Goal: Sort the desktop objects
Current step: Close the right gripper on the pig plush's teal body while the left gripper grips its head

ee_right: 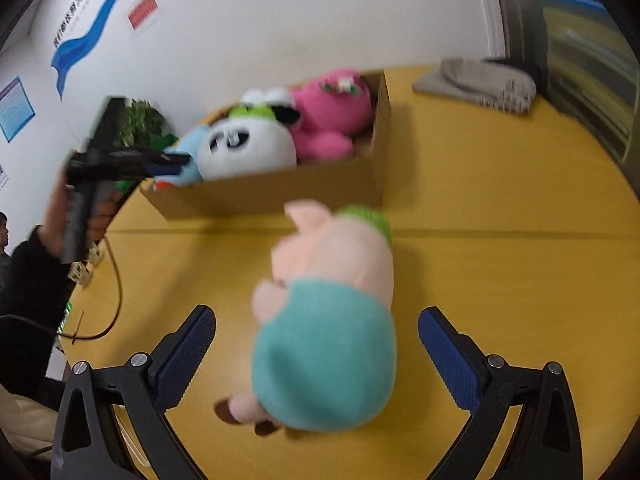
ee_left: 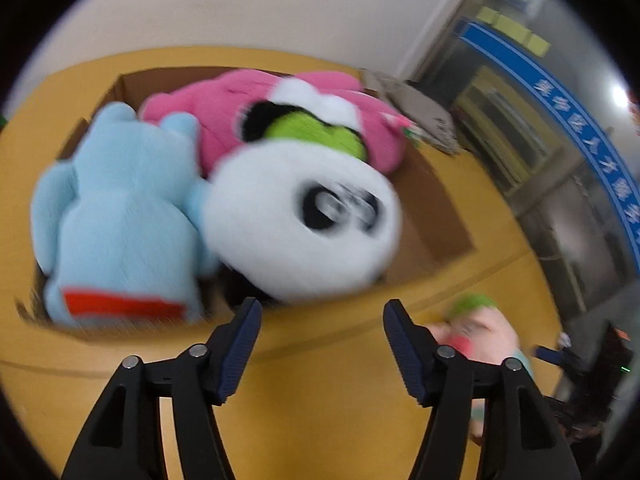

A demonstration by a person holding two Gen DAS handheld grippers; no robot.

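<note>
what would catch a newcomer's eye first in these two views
A brown cardboard box on the yellow table brims with a white panda plush, a light-blue plush and a pink plush. Nearer, a pink pig plush in teal clothes lies between the open right gripper's fingers.

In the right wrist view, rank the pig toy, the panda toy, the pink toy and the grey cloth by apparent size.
1. pig toy, largest, though nearest the camera.
2. panda toy.
3. pink toy and grey cloth: too alike to rank.

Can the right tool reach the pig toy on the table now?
Probably yes. The right tool is open, the pig lies between its fingers on the table, and nothing blocks it.
</note>
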